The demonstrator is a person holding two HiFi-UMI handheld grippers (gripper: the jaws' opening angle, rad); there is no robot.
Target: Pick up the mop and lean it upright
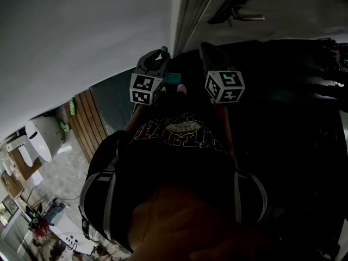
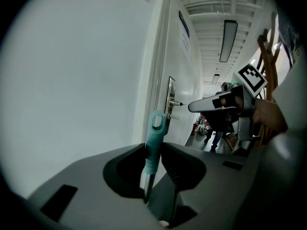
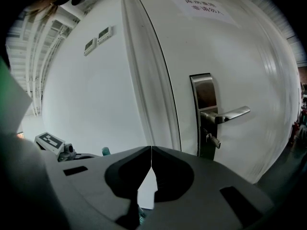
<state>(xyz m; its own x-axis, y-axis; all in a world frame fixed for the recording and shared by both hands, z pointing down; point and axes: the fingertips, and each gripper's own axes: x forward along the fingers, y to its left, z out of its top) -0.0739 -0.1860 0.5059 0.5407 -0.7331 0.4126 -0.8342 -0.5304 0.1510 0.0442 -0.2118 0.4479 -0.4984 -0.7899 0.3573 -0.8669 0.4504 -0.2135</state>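
Note:
The mop shows only as the teal end of its handle (image 2: 156, 128), with a hanging loop at the tip, standing upright between the jaws of my left gripper (image 2: 154, 145), which is shut on it. In the head view the teal tip (image 1: 165, 50) pokes out of the left gripper (image 1: 162, 56) close to the white wall. The mop head is hidden. My right gripper (image 3: 151, 150) is shut with its tips touching and nothing between them. It hovers beside the left one (image 1: 209, 53), facing the door.
A white door (image 3: 249, 71) with a metal lever handle (image 3: 225, 115) stands right in front, its frame (image 3: 144, 80) meeting a white wall (image 1: 81, 31). Wooden slats (image 1: 87, 124) and clutter lie at the lower left of the head view. People stand far down the corridor (image 2: 216, 133).

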